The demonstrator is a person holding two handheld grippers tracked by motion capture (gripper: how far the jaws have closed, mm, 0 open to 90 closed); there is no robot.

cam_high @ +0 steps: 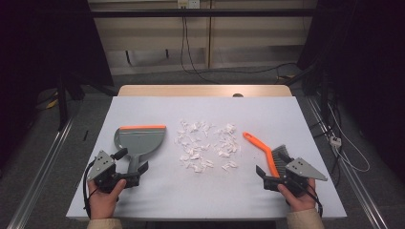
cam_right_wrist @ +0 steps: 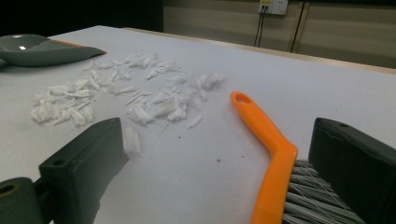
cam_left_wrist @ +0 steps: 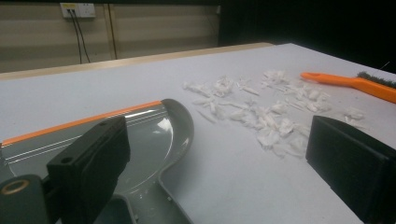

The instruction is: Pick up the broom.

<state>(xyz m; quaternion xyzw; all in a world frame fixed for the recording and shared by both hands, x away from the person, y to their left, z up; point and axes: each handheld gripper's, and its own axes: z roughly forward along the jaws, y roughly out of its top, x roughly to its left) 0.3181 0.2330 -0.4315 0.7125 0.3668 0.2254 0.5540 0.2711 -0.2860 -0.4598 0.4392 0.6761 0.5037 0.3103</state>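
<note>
Right gripper (cam_high: 273, 175) fingers apart straddling brush (cam_high: 267, 153) near its bristle end, orange handle running ahead-left toward scraps (cam_high: 206, 145); left gripper (cam_high: 128, 168) fingers apart over dustpan (cam_high: 139, 140) handle, pan ahead, scraps off right on worktop (cam_high: 267, 114).

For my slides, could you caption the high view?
Open grippers flank paper scraps, near dustpan and brush.

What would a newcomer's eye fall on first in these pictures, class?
Probably the white paper scraps scattered mid-table. Left of them lies a grey dustpan with an orange lip; right of them, an orange-handled brush. The open left gripper sits at the dustpan's handle, and the open right gripper at the brush's near end.
</note>
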